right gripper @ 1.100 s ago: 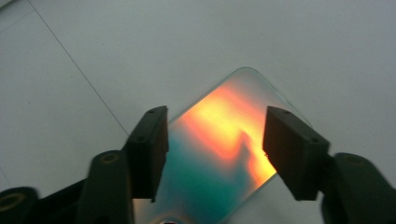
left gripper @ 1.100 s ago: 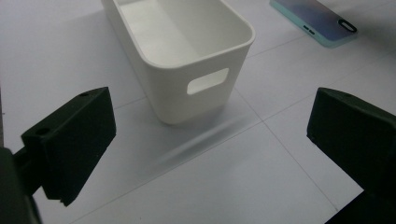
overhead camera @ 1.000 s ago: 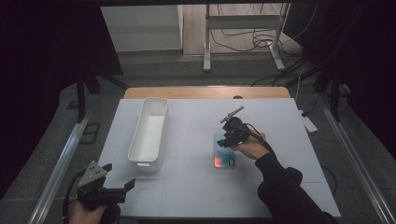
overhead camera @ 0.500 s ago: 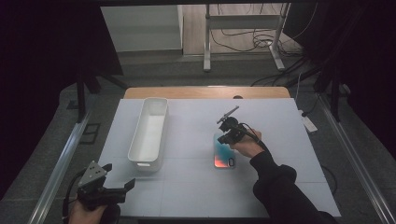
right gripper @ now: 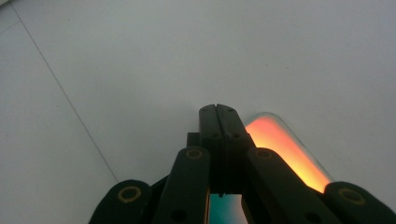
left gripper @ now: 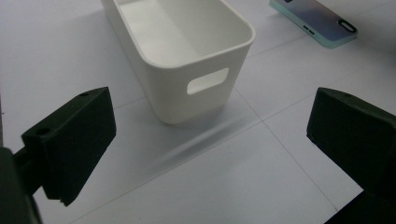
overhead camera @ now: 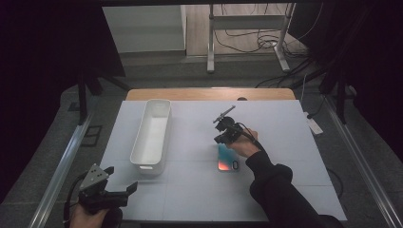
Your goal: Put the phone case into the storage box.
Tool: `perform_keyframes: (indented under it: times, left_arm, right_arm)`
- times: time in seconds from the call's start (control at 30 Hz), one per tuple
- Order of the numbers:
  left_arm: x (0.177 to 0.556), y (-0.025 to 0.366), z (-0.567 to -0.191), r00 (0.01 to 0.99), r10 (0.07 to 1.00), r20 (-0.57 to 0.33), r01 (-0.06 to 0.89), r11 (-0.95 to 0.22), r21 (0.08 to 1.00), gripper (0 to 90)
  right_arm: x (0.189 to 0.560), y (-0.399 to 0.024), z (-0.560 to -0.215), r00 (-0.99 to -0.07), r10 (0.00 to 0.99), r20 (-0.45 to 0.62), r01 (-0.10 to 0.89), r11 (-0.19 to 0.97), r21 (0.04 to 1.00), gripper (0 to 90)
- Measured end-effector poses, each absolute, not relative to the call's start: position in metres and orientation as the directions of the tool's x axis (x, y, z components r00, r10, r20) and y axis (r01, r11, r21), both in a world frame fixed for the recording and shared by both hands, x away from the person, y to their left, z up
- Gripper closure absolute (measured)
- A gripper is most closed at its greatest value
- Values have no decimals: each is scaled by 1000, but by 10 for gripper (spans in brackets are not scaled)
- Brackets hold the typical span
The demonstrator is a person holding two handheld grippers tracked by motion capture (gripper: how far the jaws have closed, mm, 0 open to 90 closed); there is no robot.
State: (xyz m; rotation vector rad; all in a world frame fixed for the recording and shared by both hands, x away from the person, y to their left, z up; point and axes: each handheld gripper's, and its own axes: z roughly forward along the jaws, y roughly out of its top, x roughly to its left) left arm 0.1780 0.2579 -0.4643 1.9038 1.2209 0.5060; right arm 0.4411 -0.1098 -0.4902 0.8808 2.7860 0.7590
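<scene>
The phone case lies flat beneath your right gripper, jaws clenched empty; pressing down can skid it. The left gripper stands released.

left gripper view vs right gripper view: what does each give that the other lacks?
Left gripper view alone: the white bin with its handle cutout, standing on the table, and the left gripper with jaws wide apart and nothing between them. Right gripper view alone: the right gripper with jaws pressed together, right above the phone case's orange end. Both share: the white table and the phone case, which in the left gripper view lies flat beyond the bin.
</scene>
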Motion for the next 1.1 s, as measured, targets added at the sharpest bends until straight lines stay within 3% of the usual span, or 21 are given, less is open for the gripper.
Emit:
perform_keyframes:
  times: [0.43, 1.1]
  left_arm:
    - [178, 258, -464, 456, 886, -84, 566, -215, 796, 18]
    - [179, 258, -464, 457, 886, -84, 569, -218, 793, 18]
  right_arm:
    - [448, -97, -503, -818, 575, 7, 510, 721, 469, 890]
    - [455, -114, -506, -792, 611, 4, 545, 703, 457, 890]
